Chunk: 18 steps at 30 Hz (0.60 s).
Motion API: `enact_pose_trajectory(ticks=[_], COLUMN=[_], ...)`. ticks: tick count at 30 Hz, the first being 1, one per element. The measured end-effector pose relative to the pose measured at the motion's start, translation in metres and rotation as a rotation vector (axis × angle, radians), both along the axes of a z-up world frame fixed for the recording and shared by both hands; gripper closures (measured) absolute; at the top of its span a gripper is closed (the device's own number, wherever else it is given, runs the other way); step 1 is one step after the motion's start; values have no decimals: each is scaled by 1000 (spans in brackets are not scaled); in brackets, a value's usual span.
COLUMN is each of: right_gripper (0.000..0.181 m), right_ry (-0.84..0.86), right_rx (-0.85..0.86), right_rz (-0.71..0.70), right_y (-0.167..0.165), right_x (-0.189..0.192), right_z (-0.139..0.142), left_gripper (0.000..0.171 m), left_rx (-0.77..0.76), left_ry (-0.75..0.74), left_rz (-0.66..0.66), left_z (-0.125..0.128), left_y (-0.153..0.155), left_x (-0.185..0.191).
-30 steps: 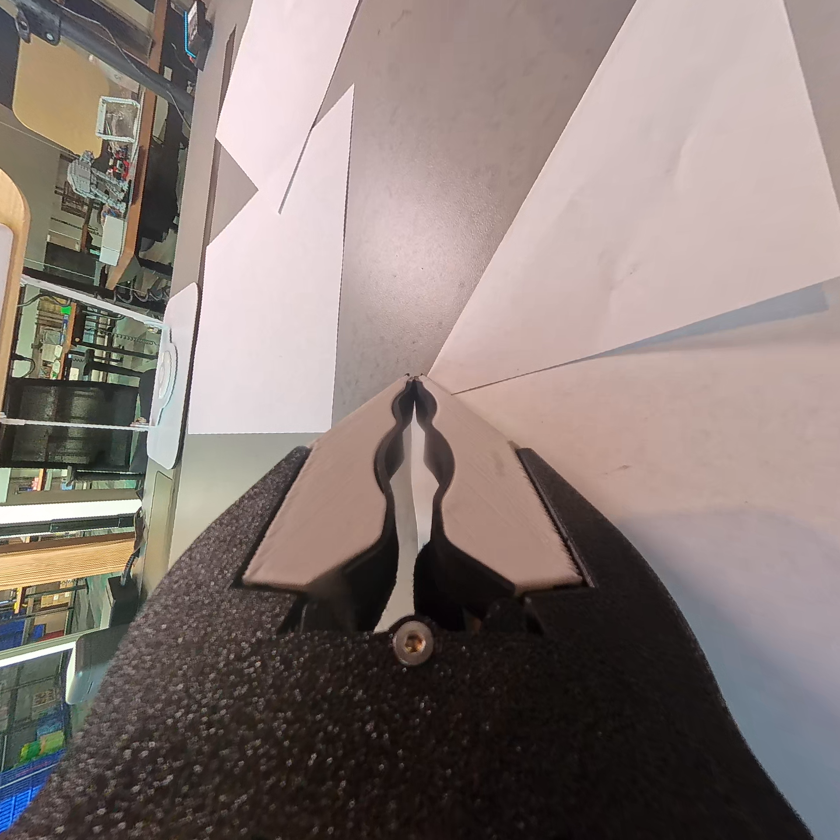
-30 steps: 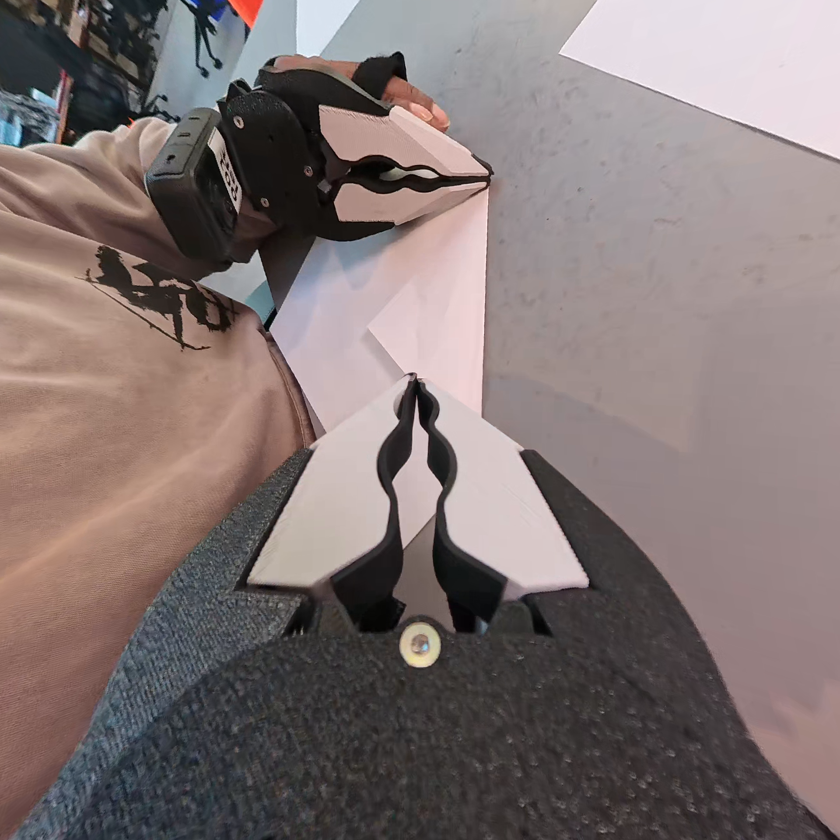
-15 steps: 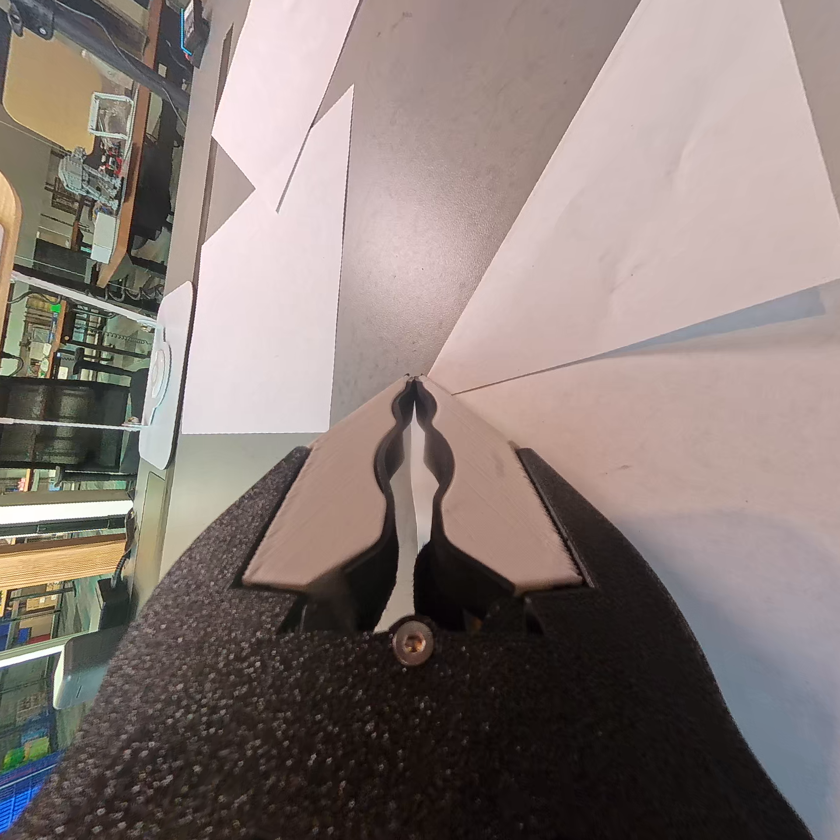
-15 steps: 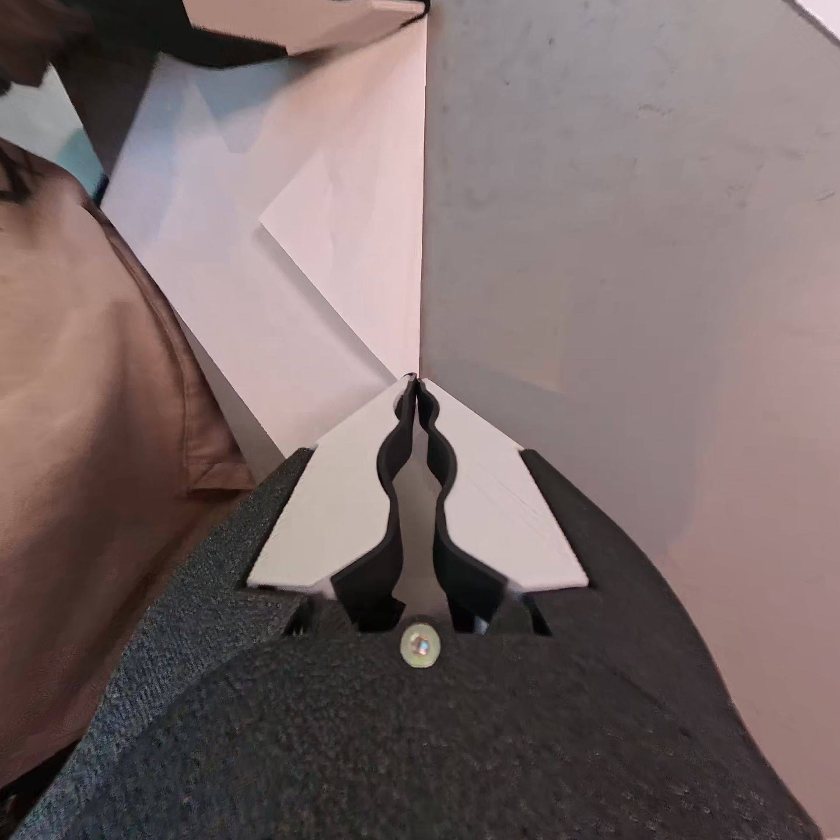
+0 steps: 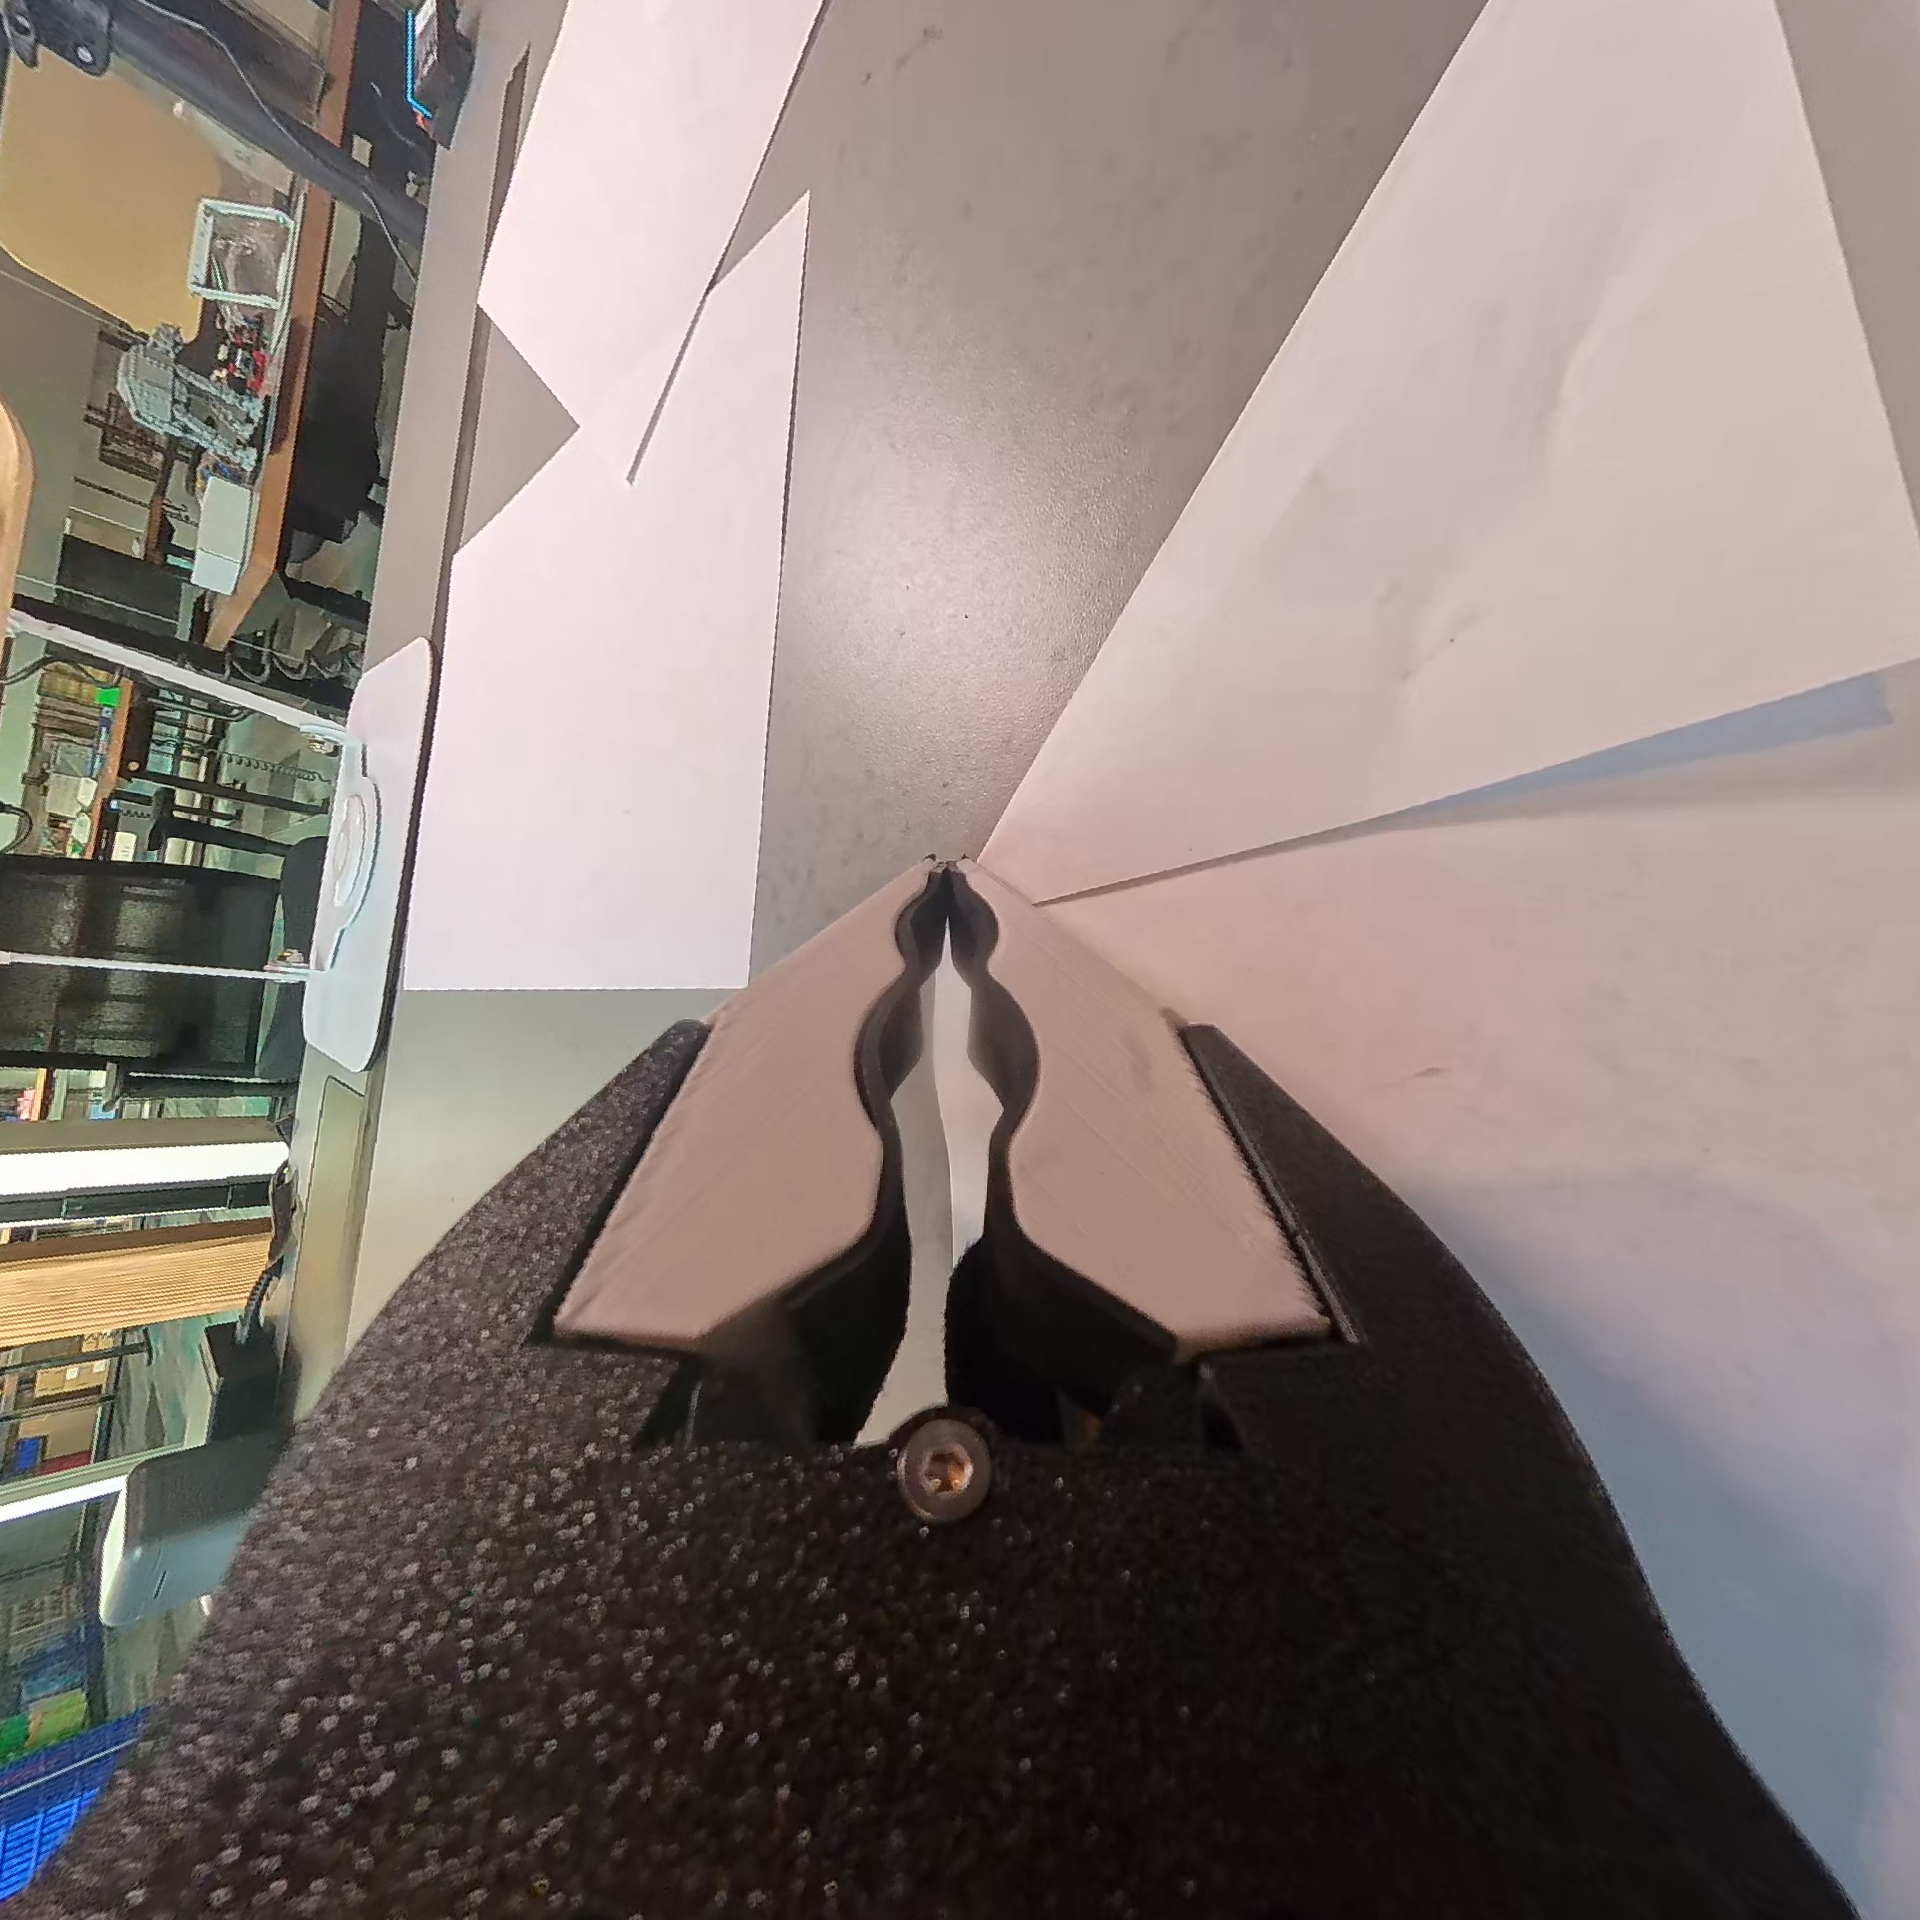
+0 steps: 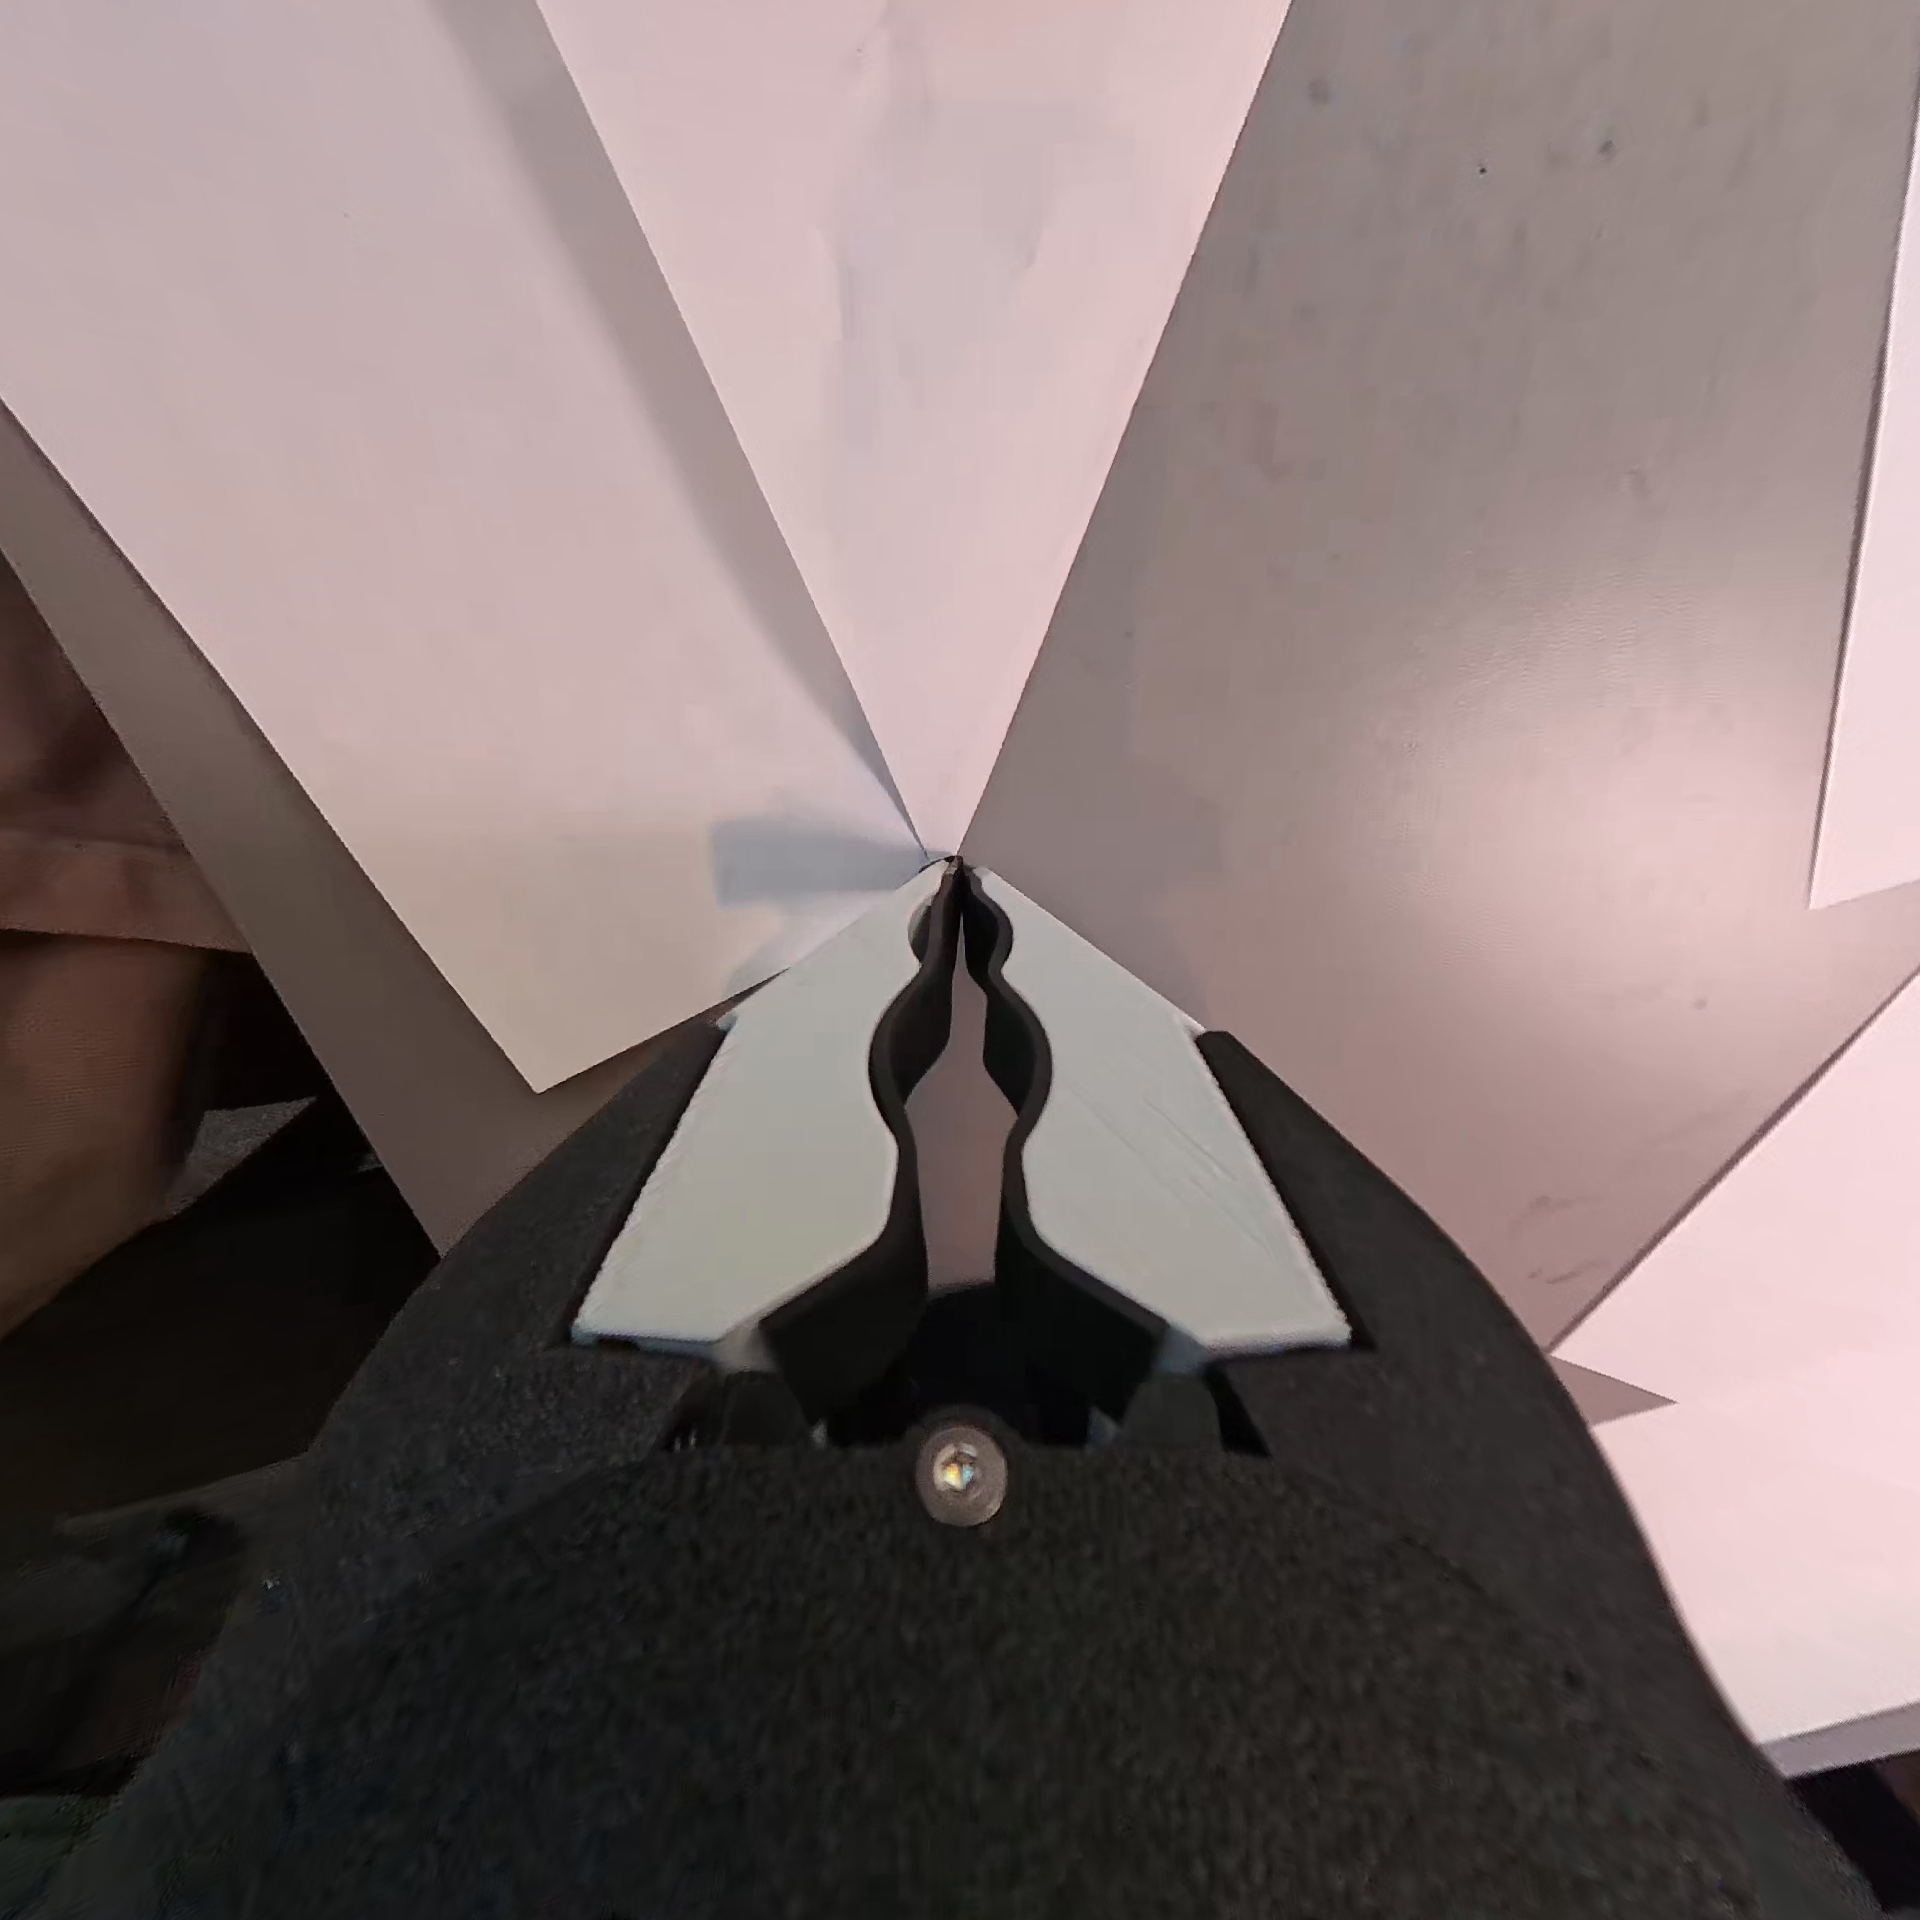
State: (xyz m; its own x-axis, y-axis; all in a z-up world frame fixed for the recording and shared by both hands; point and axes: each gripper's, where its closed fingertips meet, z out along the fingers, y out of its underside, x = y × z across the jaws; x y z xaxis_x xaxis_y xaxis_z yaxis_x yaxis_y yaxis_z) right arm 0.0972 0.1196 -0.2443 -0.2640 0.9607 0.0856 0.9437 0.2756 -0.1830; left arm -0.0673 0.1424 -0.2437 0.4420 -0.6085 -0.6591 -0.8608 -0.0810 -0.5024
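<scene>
White paper fills both views: a folded white sheet of paper (image 5: 1455, 582) lies on the grey desk (image 5: 935, 416), one flap raised. The left gripper (image 5: 948, 868) is clenched, its tips pinching the sheet's fold, and paper shows in the slot between its fingers (image 5: 769, 1122). The right gripper (image 6: 954, 868) is also clenched, pinching a pointed corner of the same kind of folded white sheet (image 6: 852, 312). More flat white sheets (image 5: 603, 748) lie near the desk's far edge. A brown sleeve (image 6: 73, 935) shows beside the sheet.
</scene>
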Motion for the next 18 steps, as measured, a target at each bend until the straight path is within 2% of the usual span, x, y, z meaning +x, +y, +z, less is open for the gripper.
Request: enact_pose_trajectory(ticks=[5,10,12,18], right_gripper=[181,181,181,181], right_ry=[-36,-14,15,-29], right_rx=[-33,-167,-173,-151], right_rz=[4,-72,-82,-18], right_y=[1,1,5,3], right_x=[0,-1,-9,-17], right_z=[0,3,11,0], left_gripper=[171,171,171,171], left_rx=[-4,16,22,15], left_ry=[-5,22,29,20], left_rz=[-3,-6,-7,-9], left_z=[0,0,1,1], left_y=[0,0,0,0], left_x=[1,1,1,2])
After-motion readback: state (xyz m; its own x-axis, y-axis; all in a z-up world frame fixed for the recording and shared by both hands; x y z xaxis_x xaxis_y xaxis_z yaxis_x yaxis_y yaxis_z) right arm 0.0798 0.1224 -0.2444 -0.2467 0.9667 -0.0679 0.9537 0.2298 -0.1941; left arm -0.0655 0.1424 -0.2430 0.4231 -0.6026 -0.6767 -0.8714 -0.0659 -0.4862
